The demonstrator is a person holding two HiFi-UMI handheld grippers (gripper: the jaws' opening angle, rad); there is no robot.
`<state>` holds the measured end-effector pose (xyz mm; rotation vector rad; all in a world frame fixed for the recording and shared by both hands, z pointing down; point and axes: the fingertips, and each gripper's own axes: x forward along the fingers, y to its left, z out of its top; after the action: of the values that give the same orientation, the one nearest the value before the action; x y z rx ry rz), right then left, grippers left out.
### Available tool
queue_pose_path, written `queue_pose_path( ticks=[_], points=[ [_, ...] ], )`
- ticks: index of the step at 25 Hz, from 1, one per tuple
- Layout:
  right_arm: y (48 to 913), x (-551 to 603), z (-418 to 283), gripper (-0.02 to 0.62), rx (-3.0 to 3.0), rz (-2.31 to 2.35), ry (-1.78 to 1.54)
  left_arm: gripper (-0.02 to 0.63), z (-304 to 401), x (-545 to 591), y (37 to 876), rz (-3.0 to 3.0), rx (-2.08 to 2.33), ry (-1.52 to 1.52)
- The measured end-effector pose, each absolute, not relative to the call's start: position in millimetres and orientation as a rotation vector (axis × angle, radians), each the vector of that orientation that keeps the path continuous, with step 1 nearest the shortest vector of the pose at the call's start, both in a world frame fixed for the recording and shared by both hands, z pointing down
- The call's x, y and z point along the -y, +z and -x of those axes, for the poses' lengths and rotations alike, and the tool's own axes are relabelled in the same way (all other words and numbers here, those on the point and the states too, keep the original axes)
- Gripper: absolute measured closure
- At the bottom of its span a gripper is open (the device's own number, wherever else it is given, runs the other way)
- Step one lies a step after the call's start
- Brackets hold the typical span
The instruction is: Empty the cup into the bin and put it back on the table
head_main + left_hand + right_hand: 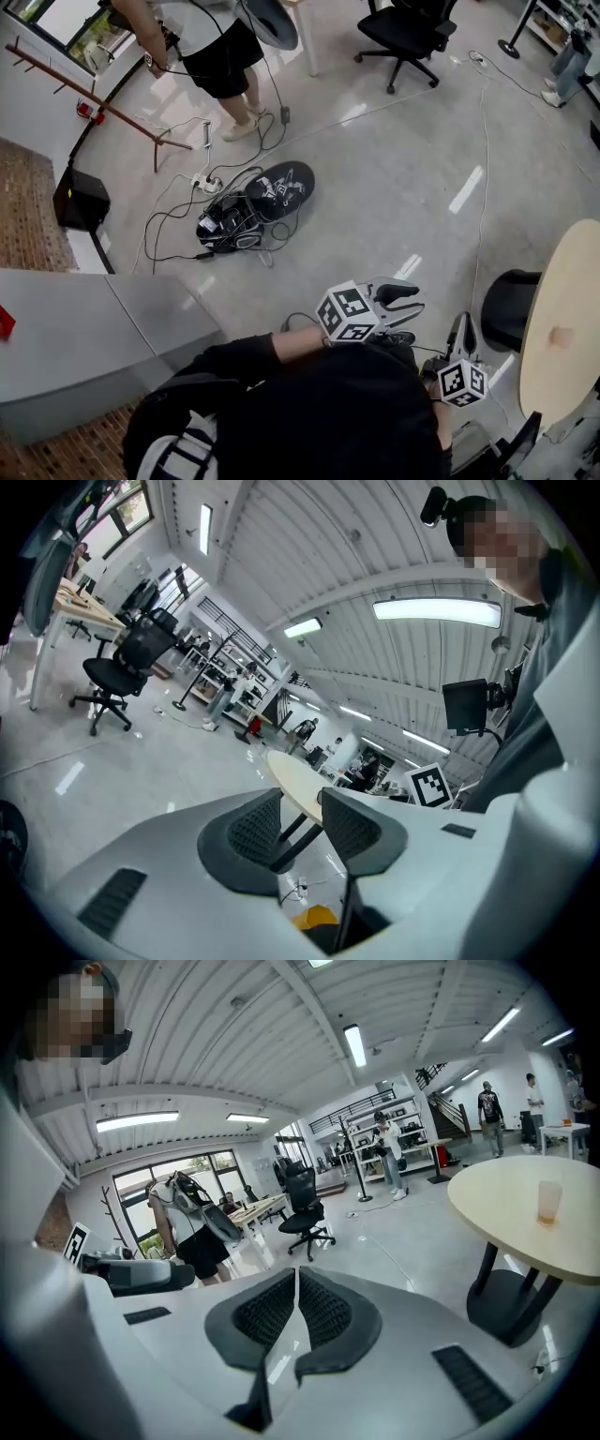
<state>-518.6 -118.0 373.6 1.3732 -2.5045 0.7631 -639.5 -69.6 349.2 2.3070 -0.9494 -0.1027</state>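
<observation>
The left gripper (pixel 412 298) (pixel 302 829) has its jaws spread partway with nothing between them. Through the gap its own view shows only a table leg and floor. Just to its right in the head view, the right gripper (pixel 462 323) (pixel 295 1309) has its jaws pressed together, the pads (pixel 267 1312) meeting on nothing. Both grippers are held out in front of the person's dark-sleeved body, apart from each other and touching no object.

The cup (pixel 561 336) (pixel 548 1201) stands upright on the table (pixel 572 281) (pixel 291 778) (pixel 506 1194) at the far right. It is set in from the curved edge and well apart from both grippers.

At the left a grey counter (pixel 84 337) closes off that side. Beyond it, cables (pixel 178 220) tangle around a dark bag (pixel 258 202) on the floor (pixel 394 169). Farther off are a standing person (pixel 211 42) and a chair (pixel 408 33) (pixel 305 1208). Between the grippers and the table lies bare floor crossed by one thin cable. The table's black base (pixel 509 309) (pixel 506 1307) sits under its near edge.

The gripper bodies are smooth white plastic. Their pads are dark, rounded and finely ribbed. The tabletop is round and pale, wood-coloured, on dark slanted legs. The cup is translucent and tapered, with an orange tint low inside. The floor is glossy grey and mirrors the ceiling lights.
</observation>
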Motion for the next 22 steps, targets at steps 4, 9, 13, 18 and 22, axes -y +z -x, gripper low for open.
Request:
queue_pose_path(
  ticks=[4,9,13,18,22],
  points=[
    [379.2,160.7,489.0,0.572,2.497,-1.437,0.774,0.456,612.1,119.6,353.9,-2.343,0.887,-0.059],
    [384.1,171.1,397.7,0.572,2.428,-1.687,0.824,0.456,526.4,151.4,356.6,-2.425,0.704,0.044],
    [382.9,177.6,292.9,0.572,2.319,-1.919,0.870,0.456,424.1,175.4,354.7,-2.495,0.492,0.137],
    [371.6,182.2,147.7,0.574,2.202,-2.167,0.862,0.457,274.1,207.1,344.0,-2.550,0.256,0.199],
    [379.1,188.1,61.0,0.572,2.135,-2.245,0.903,0.460,176.1,223.2,342.1,-2.579,0.154,0.223]
  ],
)
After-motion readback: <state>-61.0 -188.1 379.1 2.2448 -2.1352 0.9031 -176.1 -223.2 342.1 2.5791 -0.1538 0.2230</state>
